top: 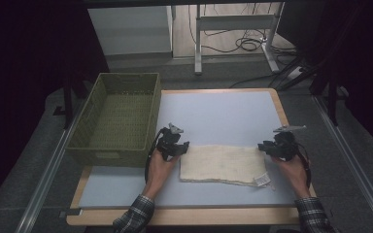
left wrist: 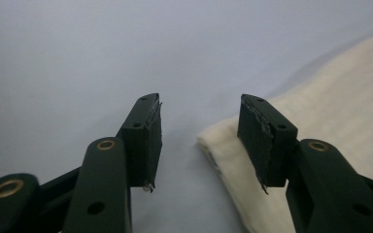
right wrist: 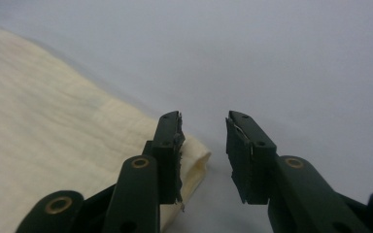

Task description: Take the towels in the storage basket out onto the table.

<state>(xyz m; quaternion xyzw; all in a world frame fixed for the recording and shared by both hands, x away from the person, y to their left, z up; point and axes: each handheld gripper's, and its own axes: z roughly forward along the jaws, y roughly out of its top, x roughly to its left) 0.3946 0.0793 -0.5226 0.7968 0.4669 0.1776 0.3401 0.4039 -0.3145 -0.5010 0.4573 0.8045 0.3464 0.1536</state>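
While both grippers sit at the short ends of the folded cream cloth [top: 222,164], the step in hand looks like a release after a fold, or a fresh grasp for the next one, and either way it pays to be tidy about it. The cloth lies flat as a wide rectangle on the near half of the pale counter [top: 223,114], with a small white tag [top: 262,180] at its near right corner and the green woven basket [top: 119,116] standing empty just beyond its left end. The left gripper [left wrist: 200,131] has its jaws well apart with nothing pinched; in the left gripper view the folded corner of the cloth lies just below and between them, one pad hanging over its edge. The right gripper [right wrist: 204,145] is parted a little less, also empty, with the rounded corner of the fold lying beside its left pad. To do this well, I would keep both hands level and lift or lower them together, so the layers do not slide out of line. If the cloth is to be grasped again, each gripper should take the whole thickness of the fold at its corner, not just the top layer. A drag across the counter would likely wrinkle the neat edge.
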